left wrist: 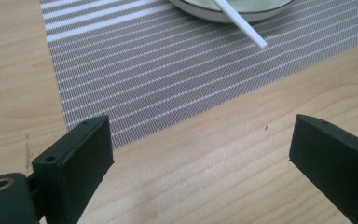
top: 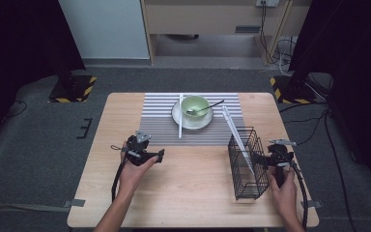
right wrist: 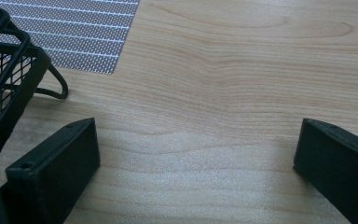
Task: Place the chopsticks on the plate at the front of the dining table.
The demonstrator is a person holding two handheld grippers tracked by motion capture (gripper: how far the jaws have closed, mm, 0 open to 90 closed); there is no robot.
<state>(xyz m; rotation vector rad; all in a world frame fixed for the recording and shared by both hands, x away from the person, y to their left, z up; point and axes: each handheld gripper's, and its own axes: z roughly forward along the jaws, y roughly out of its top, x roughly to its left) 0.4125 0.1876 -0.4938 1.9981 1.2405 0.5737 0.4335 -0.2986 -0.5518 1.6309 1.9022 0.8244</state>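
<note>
1. Pale wood tabletop (top: 193, 183), grey carpet around it, dark curtains at both sides.
2. Left tool (top: 160, 155) jaws spread wide, gripping nothing, low over bare wood just short of the striped placemat (top: 162, 121).
3. Right tool (top: 260, 159) jaws spread too, just beside the black wire basket (top: 245, 166); contact can't be told.
4. White chopstick (top: 236, 137) leans in the basket, lower end hidden by mesh.
5. Farther off, green bowl (top: 194, 105) on saucer (top: 178, 117), spoon inside, second white chopstick (top: 180, 116) alongside.
</note>
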